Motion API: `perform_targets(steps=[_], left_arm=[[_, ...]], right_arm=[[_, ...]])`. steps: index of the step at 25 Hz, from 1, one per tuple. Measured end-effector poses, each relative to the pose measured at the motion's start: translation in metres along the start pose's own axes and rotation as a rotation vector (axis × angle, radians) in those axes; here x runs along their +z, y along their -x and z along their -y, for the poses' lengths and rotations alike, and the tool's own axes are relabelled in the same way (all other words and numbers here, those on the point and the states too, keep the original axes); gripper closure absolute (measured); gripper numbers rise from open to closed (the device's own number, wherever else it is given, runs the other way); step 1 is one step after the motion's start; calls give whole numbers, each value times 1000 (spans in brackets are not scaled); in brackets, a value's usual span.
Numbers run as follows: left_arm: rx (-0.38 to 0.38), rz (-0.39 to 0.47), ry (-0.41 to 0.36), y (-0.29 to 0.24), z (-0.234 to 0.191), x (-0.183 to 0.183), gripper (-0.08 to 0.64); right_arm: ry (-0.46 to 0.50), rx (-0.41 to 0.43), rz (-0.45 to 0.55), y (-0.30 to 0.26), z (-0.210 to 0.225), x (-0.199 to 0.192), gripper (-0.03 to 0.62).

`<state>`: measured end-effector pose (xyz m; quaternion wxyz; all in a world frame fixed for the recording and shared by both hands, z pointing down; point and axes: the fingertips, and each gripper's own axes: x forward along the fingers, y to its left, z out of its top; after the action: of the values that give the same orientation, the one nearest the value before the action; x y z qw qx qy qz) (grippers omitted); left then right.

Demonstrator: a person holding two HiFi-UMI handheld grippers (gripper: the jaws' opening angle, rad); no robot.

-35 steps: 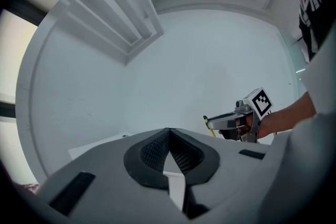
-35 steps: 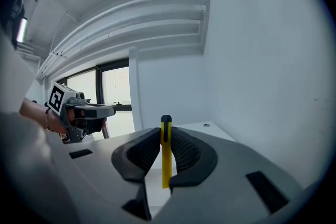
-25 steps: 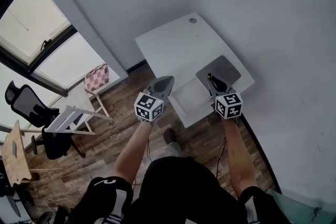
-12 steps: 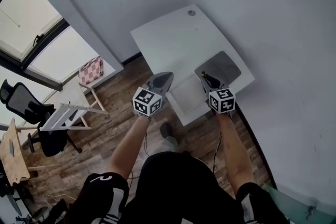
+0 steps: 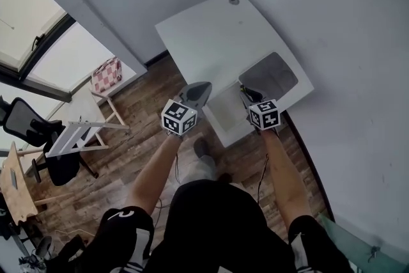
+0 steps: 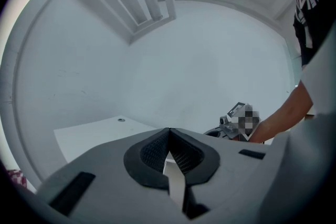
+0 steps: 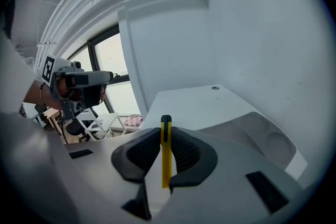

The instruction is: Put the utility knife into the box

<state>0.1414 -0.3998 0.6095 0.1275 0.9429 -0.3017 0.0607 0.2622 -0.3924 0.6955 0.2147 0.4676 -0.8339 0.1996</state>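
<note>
The right gripper (image 7: 166, 136) is clenched on the yellow utility knife (image 7: 166, 157), which stands upright between the dark pads with its black tip poking just above them. In the head view this right gripper (image 5: 248, 95) hangs over the near right part of the white desk (image 5: 211, 35), at the seam between the gray tray (image 5: 276, 72) and the shallow white box (image 5: 229, 113). The box lies at about 7 o'clock from the tray. A second ago the gripper's nose overlapped the near part of the tray; since then it has slid toward 9 o'clock, off the tray's corner and closer to the box, and the knife's tip that showed from above then is now hard to pick out there. The knife is not in the box. The left gripper (image 5: 197, 91) has kept its place just off the desk's near left edge, at about 9 o'clock from the box. Its jaws are pressed together with nothing between them in the left gripper view (image 6: 169, 134). The head camera has also drifted, so the desk sits slightly higher in the frame than before.
</note>
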Motion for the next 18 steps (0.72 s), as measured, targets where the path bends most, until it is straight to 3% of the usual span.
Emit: perform_targets(steps=[9,18], left_arm=[[-8,-29,34,-9,-25,-27,535],[-17,-45,78,-9,-52,-48,535]], right_arm=[[7,20,-150,-46,-2,-42,514],[1,62,-421,-91,-13,-101,514]])
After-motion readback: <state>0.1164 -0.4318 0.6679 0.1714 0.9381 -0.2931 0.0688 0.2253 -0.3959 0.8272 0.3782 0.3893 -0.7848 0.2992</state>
